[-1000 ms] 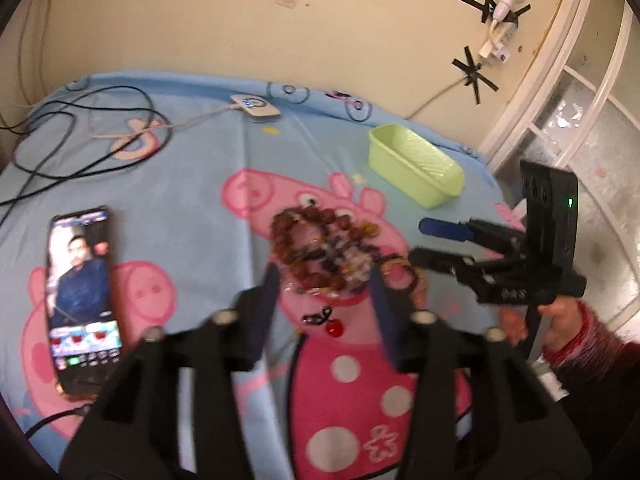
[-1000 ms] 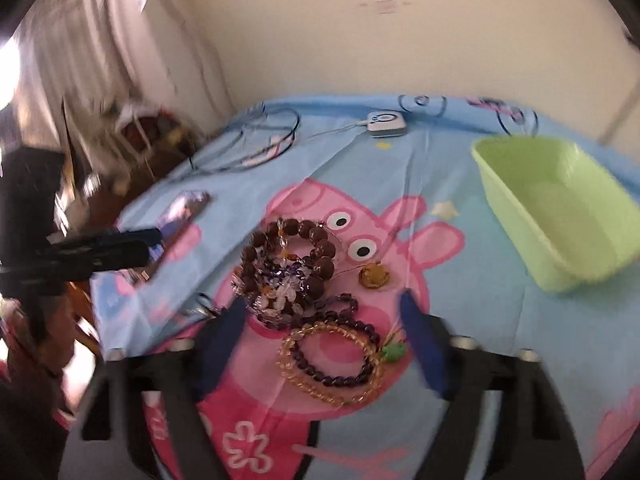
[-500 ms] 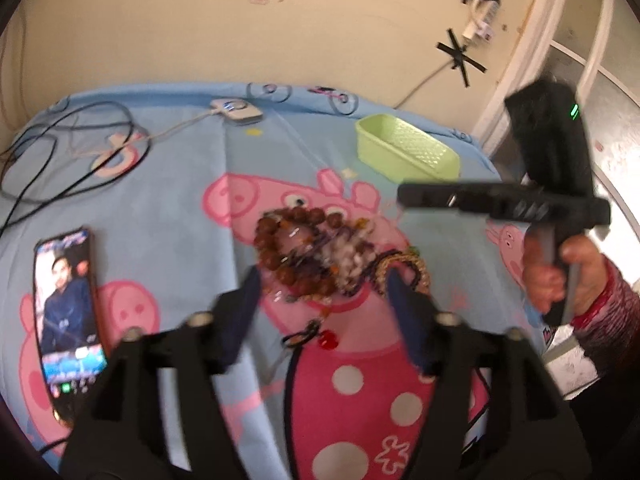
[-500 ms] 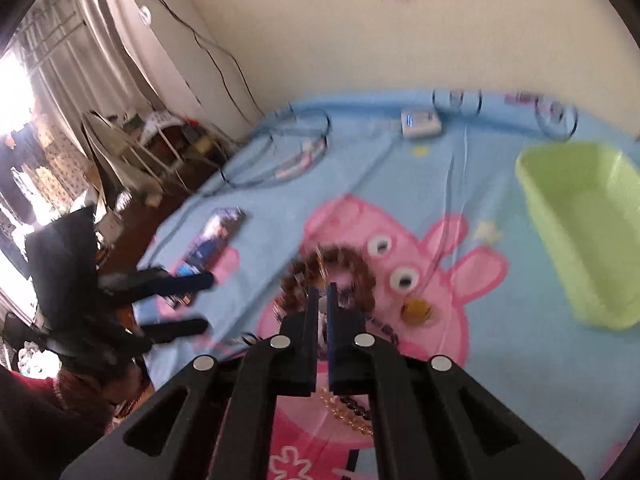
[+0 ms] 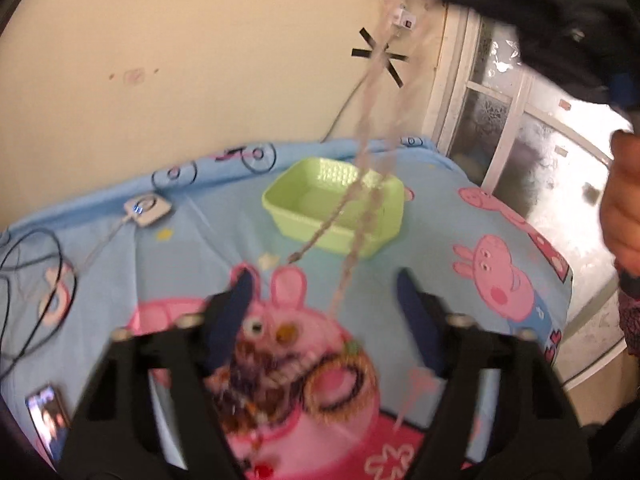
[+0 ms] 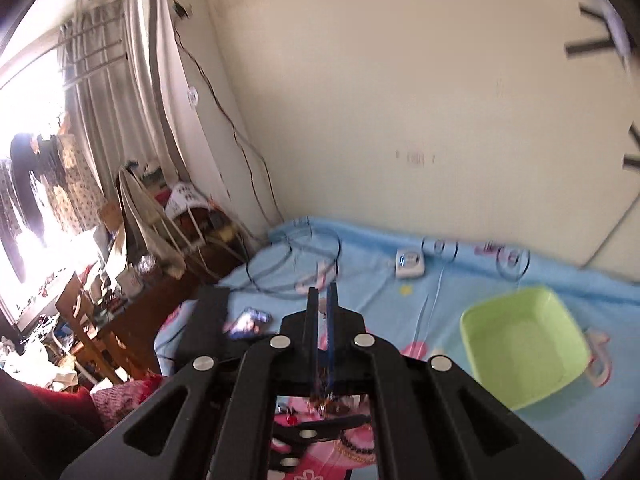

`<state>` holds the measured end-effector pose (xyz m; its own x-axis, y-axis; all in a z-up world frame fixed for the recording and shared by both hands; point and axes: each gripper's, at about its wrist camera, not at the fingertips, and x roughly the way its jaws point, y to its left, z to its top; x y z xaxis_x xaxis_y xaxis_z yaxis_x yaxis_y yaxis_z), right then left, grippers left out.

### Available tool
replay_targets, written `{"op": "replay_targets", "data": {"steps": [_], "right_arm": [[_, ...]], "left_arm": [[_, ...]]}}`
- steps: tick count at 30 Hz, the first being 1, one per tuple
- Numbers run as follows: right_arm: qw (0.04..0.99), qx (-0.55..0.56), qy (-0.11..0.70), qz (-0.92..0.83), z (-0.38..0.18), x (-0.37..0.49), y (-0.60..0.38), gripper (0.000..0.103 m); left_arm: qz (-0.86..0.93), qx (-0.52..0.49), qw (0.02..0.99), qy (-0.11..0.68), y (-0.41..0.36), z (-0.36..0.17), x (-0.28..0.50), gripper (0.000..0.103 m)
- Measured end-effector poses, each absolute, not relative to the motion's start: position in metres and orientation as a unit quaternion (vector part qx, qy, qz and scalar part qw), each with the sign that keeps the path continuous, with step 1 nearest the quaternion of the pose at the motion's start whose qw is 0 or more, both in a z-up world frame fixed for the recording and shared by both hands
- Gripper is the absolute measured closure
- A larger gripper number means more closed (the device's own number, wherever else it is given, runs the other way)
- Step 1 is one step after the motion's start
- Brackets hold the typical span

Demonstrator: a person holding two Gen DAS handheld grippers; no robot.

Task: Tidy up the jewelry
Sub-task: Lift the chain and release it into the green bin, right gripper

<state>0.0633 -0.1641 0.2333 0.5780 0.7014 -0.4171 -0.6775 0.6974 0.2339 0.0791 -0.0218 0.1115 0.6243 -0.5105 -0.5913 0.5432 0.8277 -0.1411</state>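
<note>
A pale beaded strand [image 5: 362, 184] hanging over the green basket [image 5: 304, 200] is smeared by motion, and its beads cannot be told apart. Its upper end is lost behind the right gripper [image 6: 322, 300], which is cut off by the top edge in the left wrist view. The heap of bracelets [image 5: 280, 368] is blurred and partly hidden behind the left gripper [image 5: 324, 300]. The phone [image 5: 46, 408] is cropped at the lower left, its screen unreadable.
</note>
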Motion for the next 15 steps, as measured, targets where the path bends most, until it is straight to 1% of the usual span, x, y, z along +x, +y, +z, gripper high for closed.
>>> {"op": "replay_targets", "data": {"steps": [1,2,7,11,15], "right_arm": [[0.892,0.023,0.237,0.384,0.241,0.062,-0.168,0.103],[0.897,0.022,0.228,0.378,0.248,0.062,-0.172,0.103],[0.917,0.035,0.195,0.347,0.278,0.073,-0.202,0.103],[0.933,0.047,0.164,0.317,0.309,0.085,-0.231,0.103],[0.945,0.049,0.146,0.289,0.325,0.100,-0.254,0.103]], "left_arm": [[-0.301,0.020,0.896,0.324,-0.024,0.115,0.085,0.082],[-0.311,0.012,0.892,0.328,-0.028,0.121,0.092,0.098],[-0.339,0.016,0.891,0.303,-0.051,0.171,0.118,0.099],[-0.344,0.028,0.898,0.272,-0.077,0.229,0.143,0.099],[-0.356,0.026,0.900,0.249,-0.099,0.270,0.167,0.099]]}}
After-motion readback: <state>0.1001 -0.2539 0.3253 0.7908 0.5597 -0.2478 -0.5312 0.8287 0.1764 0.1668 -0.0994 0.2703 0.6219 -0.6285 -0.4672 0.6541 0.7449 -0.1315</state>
